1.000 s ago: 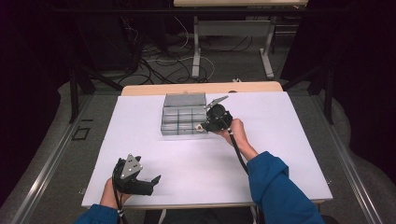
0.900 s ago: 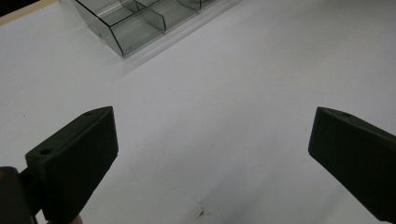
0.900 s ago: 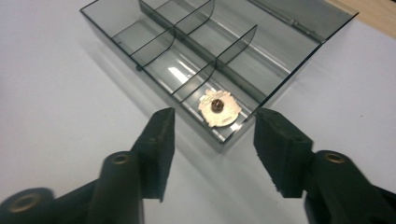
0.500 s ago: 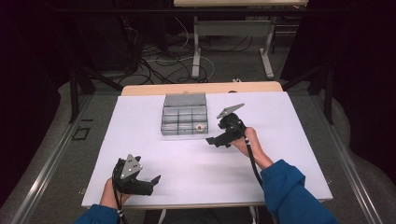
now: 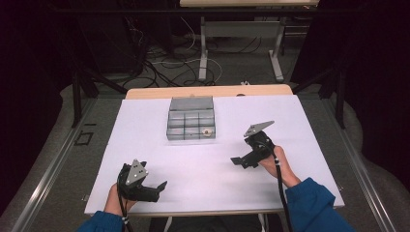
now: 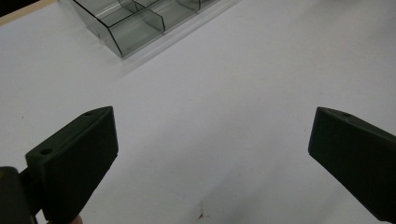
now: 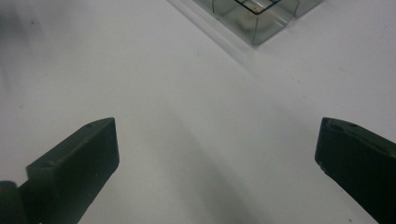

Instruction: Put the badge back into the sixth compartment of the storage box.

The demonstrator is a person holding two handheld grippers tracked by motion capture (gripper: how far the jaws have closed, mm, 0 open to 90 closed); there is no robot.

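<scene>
The right gripper (image 5: 240,162) has pulled back from the compartment box (image 5: 191,124), jaws apart, empty; the left gripper (image 5: 157,189) rests, jaws also apart, probably waiting.

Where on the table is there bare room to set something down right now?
Widest free patch: the white surface between the compartment box and the near edge, bordered by the left claw and right claw. The strips left and right of the box are bare too. It is tight only around the box and where each claw sits; both claws are open with nothing in them.
</scene>
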